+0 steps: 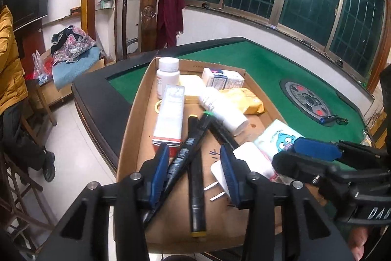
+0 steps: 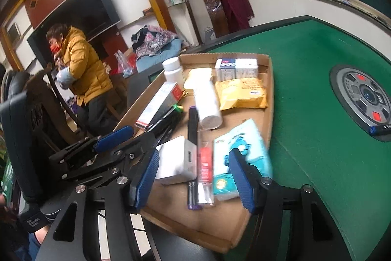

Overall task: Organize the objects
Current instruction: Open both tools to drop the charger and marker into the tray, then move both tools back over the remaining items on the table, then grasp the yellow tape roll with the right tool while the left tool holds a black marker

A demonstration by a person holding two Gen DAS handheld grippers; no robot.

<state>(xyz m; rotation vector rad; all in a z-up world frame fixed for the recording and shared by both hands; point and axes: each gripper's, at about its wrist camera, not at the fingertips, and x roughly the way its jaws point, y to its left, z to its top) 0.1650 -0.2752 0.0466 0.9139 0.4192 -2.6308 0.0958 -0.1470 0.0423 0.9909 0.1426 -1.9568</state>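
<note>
A shallow cardboard tray (image 1: 136, 114) on the green table holds the objects. In the left wrist view my left gripper (image 1: 195, 174) stands open over the tray's near end. A green-tipped black marker (image 1: 190, 146) and a yellow-capped marker (image 1: 196, 190) lie between its fingers, the first close to the left pad. A white plug charger (image 1: 244, 158) sits by the right pad. My right gripper (image 2: 193, 179) is open above the charger (image 2: 174, 163), a red-labelled pen pack (image 2: 205, 170) and a tissue pack (image 2: 240, 153).
Further back in the tray are an upright white bottle (image 1: 168, 76), a lying bottle (image 1: 221, 110), a long white box (image 1: 169, 118), a yellow packet (image 1: 246, 99) and small boxes (image 1: 223, 77). A person in a yellow jacket (image 2: 83, 67) sits left of the table (image 2: 317, 114).
</note>
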